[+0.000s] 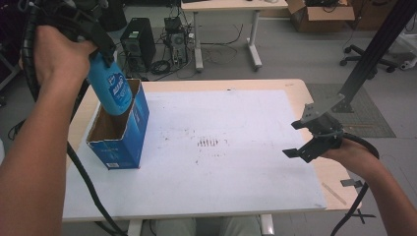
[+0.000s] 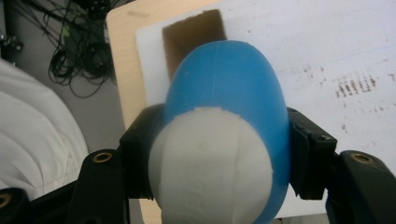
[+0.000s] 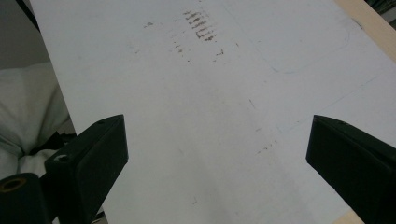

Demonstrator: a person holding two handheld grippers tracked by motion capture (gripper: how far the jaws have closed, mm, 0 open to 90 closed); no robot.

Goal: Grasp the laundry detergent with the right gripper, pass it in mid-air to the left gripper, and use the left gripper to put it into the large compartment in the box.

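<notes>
A pale wooden table (image 1: 300, 93) stands in a workshop with a grey floor, and a white sheet (image 1: 221, 147) with a few brown smudges near its middle covers most of its top.

Over the far-left part of the table hangs a blue bottle (image 1: 112, 88) with a white cap (image 2: 210, 168). It is tilted, cap end up and towards the person's left hand (image 1: 56, 56), with its lower end dipping into the open top of a blue carton (image 1: 123, 132) that stands upright on the sheet at the left. The left gripper (image 2: 219, 154) is clamped on the bottle just below the cap, one black jaw pressed to each side of the blue body. Past the bottle, in the left gripper view, the carton's brown inside shows directly beneath it.

Well apart, over the right edge of the table, the person's right hand (image 1: 351, 152) holds the right gripper (image 1: 295, 137) above the sheet. Its jaws stand wide apart with nothing between them, and the right gripper view looks down on bare white sheet and the smudges.

Beyond the table, on the floor at the far left, sit a black computer tower (image 1: 137, 42) and a tangle of cables (image 1: 167, 61). A second table's legs (image 1: 226, 39) rise behind, with a cardboard box (image 1: 319, 17) and an office chair base (image 1: 373, 59) at the far right.
</notes>
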